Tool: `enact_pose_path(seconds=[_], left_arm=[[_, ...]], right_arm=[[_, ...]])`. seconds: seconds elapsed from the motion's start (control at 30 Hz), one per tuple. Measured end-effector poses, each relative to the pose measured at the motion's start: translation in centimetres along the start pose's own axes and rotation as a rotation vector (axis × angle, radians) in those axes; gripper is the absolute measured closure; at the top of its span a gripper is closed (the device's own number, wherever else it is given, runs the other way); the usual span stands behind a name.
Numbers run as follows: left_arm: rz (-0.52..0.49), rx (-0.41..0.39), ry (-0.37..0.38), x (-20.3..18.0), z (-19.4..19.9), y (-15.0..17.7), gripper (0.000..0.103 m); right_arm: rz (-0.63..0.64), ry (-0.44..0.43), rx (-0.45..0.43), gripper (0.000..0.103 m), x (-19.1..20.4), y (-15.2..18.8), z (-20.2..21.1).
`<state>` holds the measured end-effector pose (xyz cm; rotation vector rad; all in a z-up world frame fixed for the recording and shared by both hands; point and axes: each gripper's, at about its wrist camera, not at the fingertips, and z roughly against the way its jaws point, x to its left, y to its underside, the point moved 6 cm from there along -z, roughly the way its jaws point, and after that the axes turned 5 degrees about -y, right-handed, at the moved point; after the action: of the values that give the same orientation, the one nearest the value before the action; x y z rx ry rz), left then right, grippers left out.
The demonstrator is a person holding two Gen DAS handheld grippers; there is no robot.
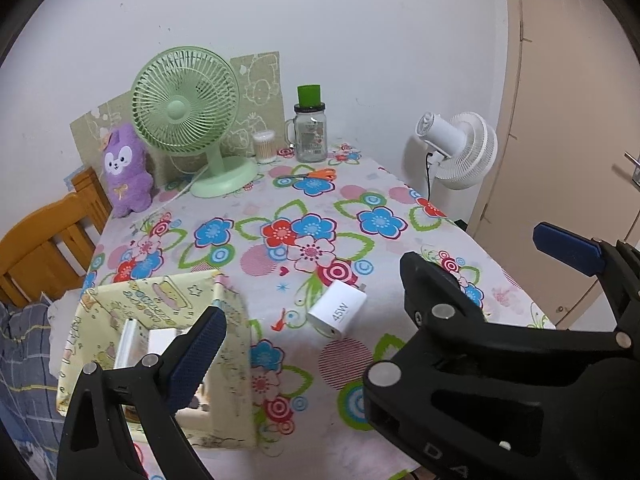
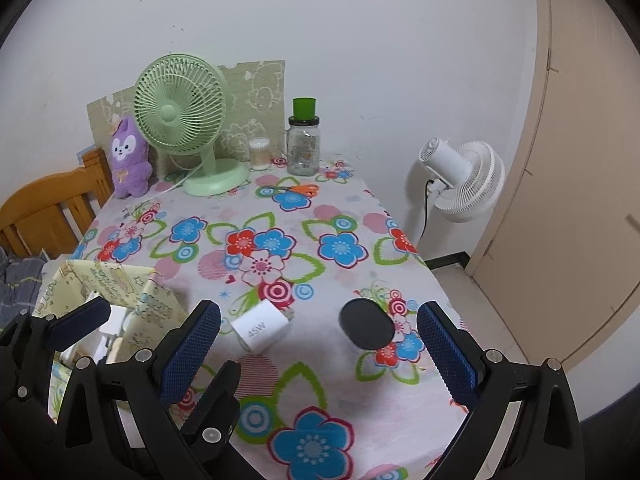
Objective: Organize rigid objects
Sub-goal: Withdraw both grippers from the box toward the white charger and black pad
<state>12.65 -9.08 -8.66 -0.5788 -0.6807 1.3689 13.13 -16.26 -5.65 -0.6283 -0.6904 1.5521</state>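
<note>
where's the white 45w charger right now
The white 45W charger lies on the floral tablecloth near the front, just right of the yellow patterned box. In the right wrist view it sits ahead of the right gripper, untouched.

Green fan point(image 1: 186, 100), purple plush point(image 1: 125, 168), glass jar point(image 1: 310, 136), orange scissors point(image 1: 316, 175).

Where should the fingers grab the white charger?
Across the charger's two broad flat faces or its narrow sides, coming from above; it lies flat on the tablecloth, label up, prongs away from the camera, so the sides are exposed. The right gripper is open nearest it.
</note>
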Motion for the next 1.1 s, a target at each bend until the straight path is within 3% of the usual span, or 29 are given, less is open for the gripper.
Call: enact_pose_path(seconds=[0.53,0.77,1.1], left_arm=[[0.054,0.020,-0.010,-3.2,-3.8,1.2,0.003],[0.070,0.036,-0.051,-4.0,-6.3,2.2,0.003],[0.112,0.092,-0.078,-4.0,-10.1,4.7,0.003]], right_arm=[[0.059,-0.019,0.009,0.003,-3.3,1.5,-3.3],[0.091,-0.013,0.002,0.003,-4.5,2.4,-5.4],[0.124,-0.026,0.053,0.003,-4.7,4.7,-9.3]])
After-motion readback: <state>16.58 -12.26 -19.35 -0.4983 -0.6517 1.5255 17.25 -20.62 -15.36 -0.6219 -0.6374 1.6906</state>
